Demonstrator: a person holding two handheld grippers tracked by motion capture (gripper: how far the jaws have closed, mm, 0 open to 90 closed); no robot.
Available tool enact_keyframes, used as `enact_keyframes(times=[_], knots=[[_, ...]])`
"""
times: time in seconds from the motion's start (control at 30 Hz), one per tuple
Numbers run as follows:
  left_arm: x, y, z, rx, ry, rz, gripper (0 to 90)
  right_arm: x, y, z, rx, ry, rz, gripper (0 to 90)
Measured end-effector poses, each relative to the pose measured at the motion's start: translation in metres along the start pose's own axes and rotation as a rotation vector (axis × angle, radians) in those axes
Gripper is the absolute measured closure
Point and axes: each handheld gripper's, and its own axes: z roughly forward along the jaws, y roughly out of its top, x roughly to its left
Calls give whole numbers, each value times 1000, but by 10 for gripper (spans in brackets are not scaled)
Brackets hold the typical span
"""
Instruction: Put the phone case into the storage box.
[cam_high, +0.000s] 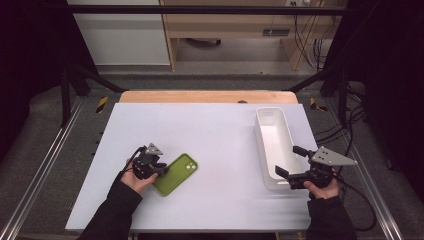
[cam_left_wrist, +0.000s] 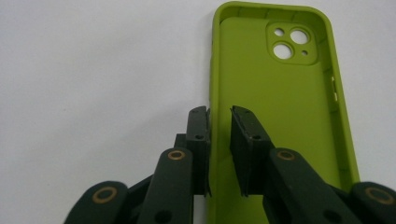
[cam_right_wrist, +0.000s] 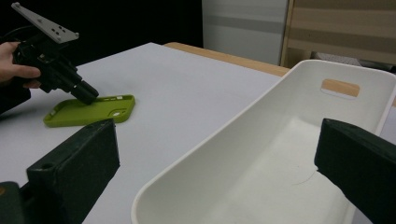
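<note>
A lime-green phone case (cam_high: 177, 172) lies hollow side up on the white tabletop, camera cutout at its far end. My left gripper (cam_high: 160, 170) is at its near-left edge. In the left gripper view the two jaws straddle the case's (cam_left_wrist: 280, 116) left side wall. The outer pad lies against the wall, and a narrow gap shows at the inner pad, so my left gripper (cam_left_wrist: 219, 112) is nearly closed around it. My right gripper (cam_high: 286, 160) stands wide open at the near end of a long white tray (cam_high: 265, 135). In the right gripper view the tray (cam_right_wrist: 327, 70) is empty.
The white board (cam_high: 215, 130) ends in a wooden strip (cam_high: 207, 96) at the back. Metal rails and dark frame struts (cam_high: 75, 82) flank the table, and cables (cam_high: 357, 117) trail on the right. From the right gripper view, the left gripper (cam_right_wrist: 88, 95) and case (cam_right_wrist: 88, 112) lie across open tabletop.
</note>
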Motion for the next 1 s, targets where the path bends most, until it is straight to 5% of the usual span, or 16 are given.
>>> enact_keyframes(times=[0.7,1.0], knots=[[0,-1,-1,-5,8,18,875,0,0,0,-2,0,1,6],[-1,0,-9,-52,11,15,880,0,0,-1,-3,1,2,6]])
